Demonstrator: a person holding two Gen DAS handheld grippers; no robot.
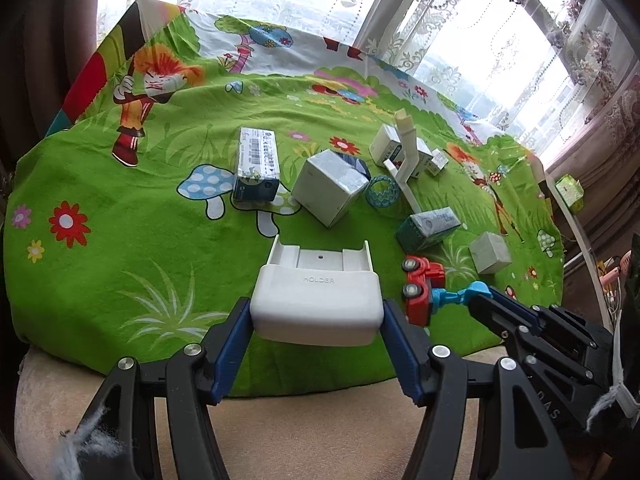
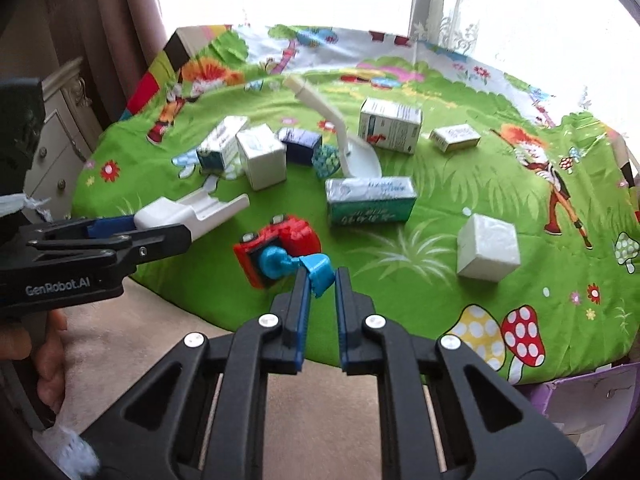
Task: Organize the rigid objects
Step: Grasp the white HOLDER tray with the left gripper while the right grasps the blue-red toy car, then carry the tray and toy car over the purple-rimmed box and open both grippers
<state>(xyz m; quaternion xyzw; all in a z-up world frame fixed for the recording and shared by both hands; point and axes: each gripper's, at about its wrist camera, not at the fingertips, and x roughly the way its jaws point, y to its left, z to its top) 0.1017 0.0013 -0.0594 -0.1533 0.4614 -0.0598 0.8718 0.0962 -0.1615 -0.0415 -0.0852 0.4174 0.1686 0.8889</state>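
My left gripper (image 1: 316,316) is shut on a white plastic holder (image 1: 316,300), held just above the near edge of the green cartoon cloth (image 1: 120,240). From the right wrist view that holder (image 2: 188,212) and the left gripper (image 2: 132,232) sit at the left. My right gripper (image 2: 321,282) is shut on the blue arm (image 2: 318,270) of a red toy truck (image 2: 280,246), which is tipped on its side. In the left wrist view the truck (image 1: 424,284) lies right of the holder, with the right gripper (image 1: 486,300) clamped on its blue arm.
Several boxes lie across the cloth: a long carton (image 1: 258,164), a white cube (image 1: 330,188), a teal carton (image 2: 370,200), a white block (image 2: 488,248). A white scoop (image 2: 352,148) and a blue mesh ring (image 1: 382,192) sit mid-cloth. Beige carpet lies at the near edge; window and curtains stand behind.
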